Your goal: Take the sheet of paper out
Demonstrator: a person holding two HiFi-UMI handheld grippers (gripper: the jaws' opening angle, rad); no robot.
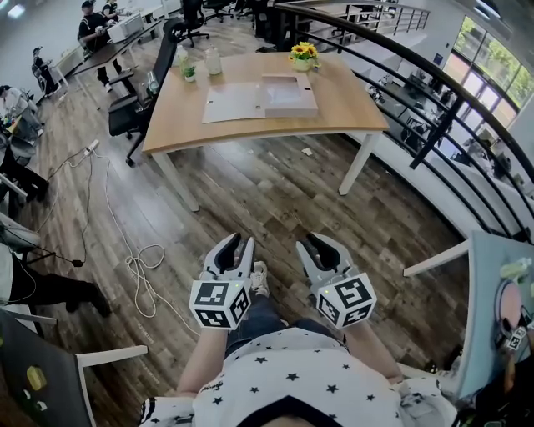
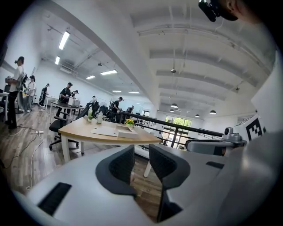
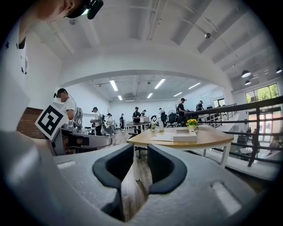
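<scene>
Jaws stand apart and empty on both tools. The left gripper (image 2: pixel 141 154) shows only wood floor (image 2: pixel 143 187) through the gap between its dark pads, and the right gripper (image 3: pixel 140 154) frames the same boards and a leg of the desk (image 3: pixel 212 139). Both point forward, side by side and close to the person's body, just ahead of a star-print shirt (image 1: pixel 300 379), with their marker cubes (image 1: pixel 221 302) turned up toward the head camera.

The floor stretches ahead to the desk, which stands well apart from either gripper. On its top lies the sheet of paper (image 1: pixel 234 102), flat and pale, left of a flat white box (image 1: pixel 289 93). The two touch, and the box appears to overlap the sheet's right edge, though at this range that is hard to confirm.

A pot of yellow flowers (image 1: pixel 304 55) sits behind the box at the far edge. A pale jar (image 1: pixel 213 60) and a small green plant (image 1: pixel 188 72) stand toward the far left corner. A black office chair (image 1: pixel 133 117) is drawn up at the desk's left end. A white cable (image 1: pixel 142 267) loops over the floor left of the grippers, and a dark railing (image 1: pixel 434 92) curves past on the right. Other people (image 1: pixel 92 25) work at tables in the background.
</scene>
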